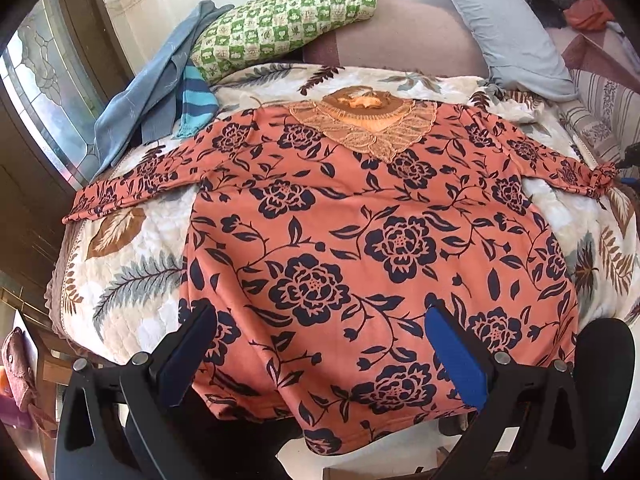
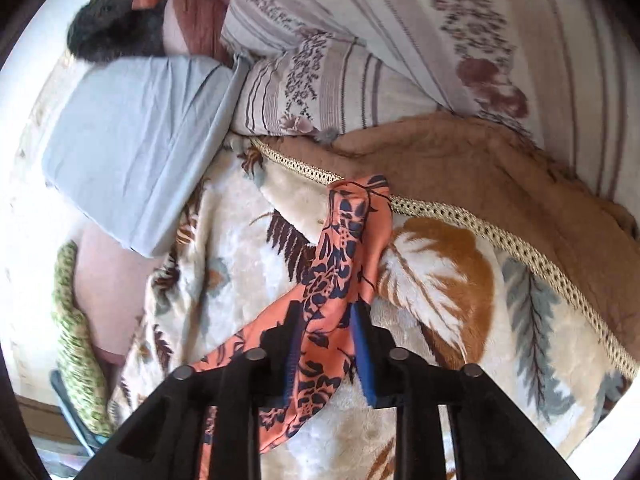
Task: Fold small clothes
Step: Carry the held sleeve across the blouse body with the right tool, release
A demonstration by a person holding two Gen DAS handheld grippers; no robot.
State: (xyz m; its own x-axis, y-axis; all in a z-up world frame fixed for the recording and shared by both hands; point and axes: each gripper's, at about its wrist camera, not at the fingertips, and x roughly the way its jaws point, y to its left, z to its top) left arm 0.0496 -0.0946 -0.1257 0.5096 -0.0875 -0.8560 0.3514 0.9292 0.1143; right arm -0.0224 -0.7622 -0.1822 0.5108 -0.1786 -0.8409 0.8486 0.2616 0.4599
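An orange top with dark blue flowers lies spread flat on a leaf-print quilt, lace collar at the far side, both sleeves stretched out. My left gripper is open above the hem, its fingers apart and holding nothing. My right gripper is shut on the end of the right sleeve, which bunches up past the fingers. In the left wrist view the right gripper's tip shows at the sleeve end on the far right.
A green checked pillow, a blue-grey garment and a striped blue cloth lie at the far left. A grey pillow, striped pillows and a brown blanket crowd the right side. The quilt's left edge drops off.
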